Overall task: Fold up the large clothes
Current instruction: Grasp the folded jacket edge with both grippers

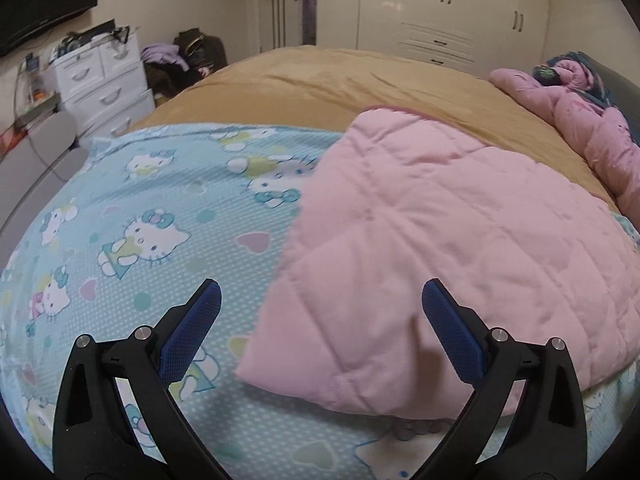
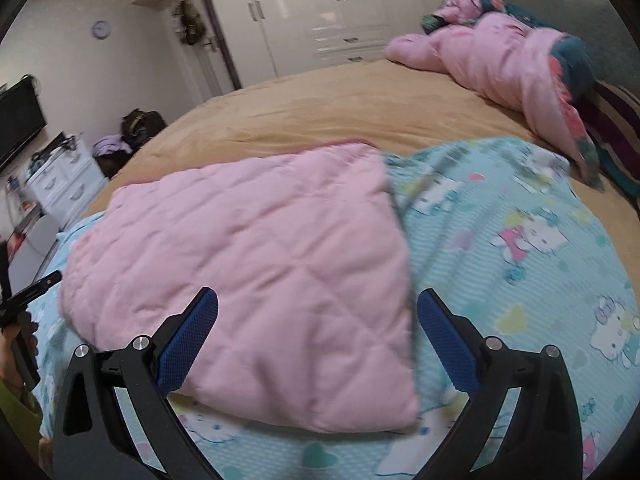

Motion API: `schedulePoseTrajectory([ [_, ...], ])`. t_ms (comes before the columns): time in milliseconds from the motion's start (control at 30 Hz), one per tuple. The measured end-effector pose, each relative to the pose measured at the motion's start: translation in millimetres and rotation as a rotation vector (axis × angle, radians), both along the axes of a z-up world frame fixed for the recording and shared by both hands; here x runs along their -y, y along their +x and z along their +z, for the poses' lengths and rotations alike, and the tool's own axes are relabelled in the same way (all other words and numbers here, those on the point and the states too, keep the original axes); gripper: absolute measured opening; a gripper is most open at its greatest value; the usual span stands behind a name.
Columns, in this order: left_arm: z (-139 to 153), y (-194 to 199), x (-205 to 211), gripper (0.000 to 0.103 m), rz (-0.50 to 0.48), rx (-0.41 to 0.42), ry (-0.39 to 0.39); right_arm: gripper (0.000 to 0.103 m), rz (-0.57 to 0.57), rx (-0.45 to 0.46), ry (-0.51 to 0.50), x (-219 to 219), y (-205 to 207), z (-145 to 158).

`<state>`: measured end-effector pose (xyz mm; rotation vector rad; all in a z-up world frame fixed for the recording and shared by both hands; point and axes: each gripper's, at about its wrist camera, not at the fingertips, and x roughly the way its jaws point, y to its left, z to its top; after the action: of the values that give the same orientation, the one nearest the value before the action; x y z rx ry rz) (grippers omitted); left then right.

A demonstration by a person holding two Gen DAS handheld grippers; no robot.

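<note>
A folded pink quilted garment lies on a light blue Hello Kitty sheet spread over the bed. My left gripper is open and empty, hovering above the garment's near left corner. In the right wrist view the same pink garment lies in front, with the blue sheet to its right. My right gripper is open and empty above the garment's near right edge. The left gripper's black body shows at the left edge of that view.
The bed has a tan cover. A pink padded coat lies crumpled by the grey headboard. White drawers, a bag pile and white wardrobes stand beyond the bed.
</note>
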<state>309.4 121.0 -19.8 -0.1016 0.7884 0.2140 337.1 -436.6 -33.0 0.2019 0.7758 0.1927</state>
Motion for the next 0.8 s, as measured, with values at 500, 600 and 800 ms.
schedulePoseTrajectory([
  [500, -28, 29, -27, 0.095, -0.025, -0.057, -0.092, 0.099, 0.01, -0.182, 0.046, 5, 40, -59],
  [600, -35, 39, -32, 0.095, -0.049, -0.077, -0.14, 0.099, 0.024, -0.208, 0.056, 2, 48, -65],
  [800, -47, 56, -35, 0.095, -0.106, -0.102, -0.187, 0.099, 0.05, -0.257, 0.155, 5, 69, -82],
])
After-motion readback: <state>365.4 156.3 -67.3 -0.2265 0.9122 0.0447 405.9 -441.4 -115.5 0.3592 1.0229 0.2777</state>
